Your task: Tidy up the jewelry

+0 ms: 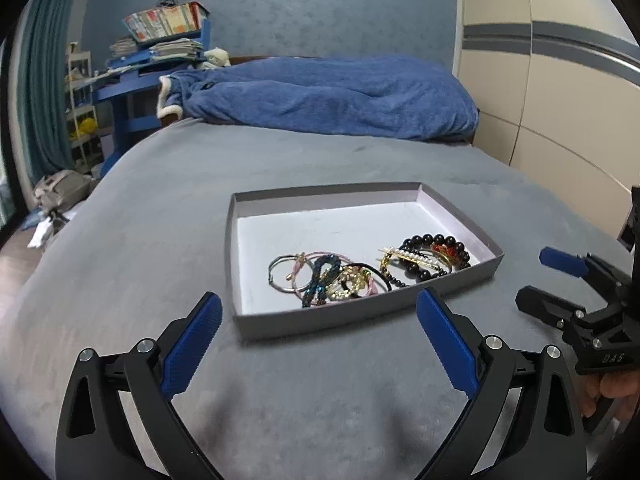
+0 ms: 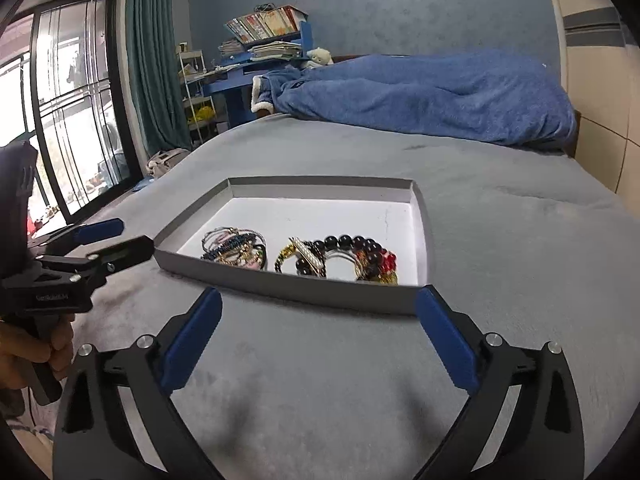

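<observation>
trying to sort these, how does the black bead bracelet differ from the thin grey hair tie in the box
The black bead bracelet is a chunky ring of round glossy beads; the thin grey hair tie is a slim plain loop. The bracelet lies toward the right end of the grey box, overlapping a pearl clip; the hair tie lies at the left edge of the pile. Both lie flat inside the box, untouched by either gripper.
</observation>
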A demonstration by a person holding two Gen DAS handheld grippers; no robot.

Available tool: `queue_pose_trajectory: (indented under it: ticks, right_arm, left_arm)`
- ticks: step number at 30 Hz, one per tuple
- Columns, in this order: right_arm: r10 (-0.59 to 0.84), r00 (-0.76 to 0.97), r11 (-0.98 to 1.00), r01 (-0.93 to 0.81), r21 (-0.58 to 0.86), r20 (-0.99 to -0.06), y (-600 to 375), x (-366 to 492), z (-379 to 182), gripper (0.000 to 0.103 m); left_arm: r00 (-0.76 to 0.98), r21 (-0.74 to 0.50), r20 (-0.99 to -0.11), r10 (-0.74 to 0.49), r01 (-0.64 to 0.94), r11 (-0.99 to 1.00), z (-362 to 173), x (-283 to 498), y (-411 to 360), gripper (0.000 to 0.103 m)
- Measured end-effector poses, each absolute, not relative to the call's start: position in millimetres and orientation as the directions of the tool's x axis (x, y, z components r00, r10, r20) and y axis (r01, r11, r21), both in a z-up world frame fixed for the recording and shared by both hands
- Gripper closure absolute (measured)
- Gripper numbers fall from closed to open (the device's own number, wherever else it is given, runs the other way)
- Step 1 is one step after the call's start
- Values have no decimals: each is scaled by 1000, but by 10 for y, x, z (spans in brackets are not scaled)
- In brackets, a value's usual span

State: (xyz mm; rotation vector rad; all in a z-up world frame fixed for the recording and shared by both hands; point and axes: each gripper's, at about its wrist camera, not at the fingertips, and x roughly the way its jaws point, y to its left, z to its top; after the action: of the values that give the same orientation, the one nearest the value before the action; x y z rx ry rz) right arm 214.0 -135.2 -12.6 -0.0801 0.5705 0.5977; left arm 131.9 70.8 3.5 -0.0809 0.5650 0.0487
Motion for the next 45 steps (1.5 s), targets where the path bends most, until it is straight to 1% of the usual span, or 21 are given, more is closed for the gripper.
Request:
queue_pose_trajectory:
  ticks: [2,8,12,17,22,45]
  right_arm:
    - [504,689,834,-546,83,-521,-1361,2093,-156,6]
    - [501,711,828,-560,33,-493,-1323,1922,-198,6]
    - [502,708,828,-559,40,-496,-1320,1913,-232,5]
    - [505,711,835,-546,67,-489,-1389,1870,-259,5]
    - [497,723,837,-546,44,-481,-1367,1806,-259,5]
    - [501,716,837,-543,64,-485,-1400,1825,-276,5]
  left_arm:
    - [851,-71,-525,28,-76,995,4,1253,704,6]
    - [861,-40,-507,33,-62,997,-101,1098,639,6]
    - [874,-33,-485,39,-63,998,-71,1030,636,5]
    - [861,-33,-508,23,-46,998,-91,1028,623,5]
    - [870,-36,-492,24,-48,998,-97,974,628,5]
    - [860,-24,-510,31,-50,998,-150,1029,623,5]
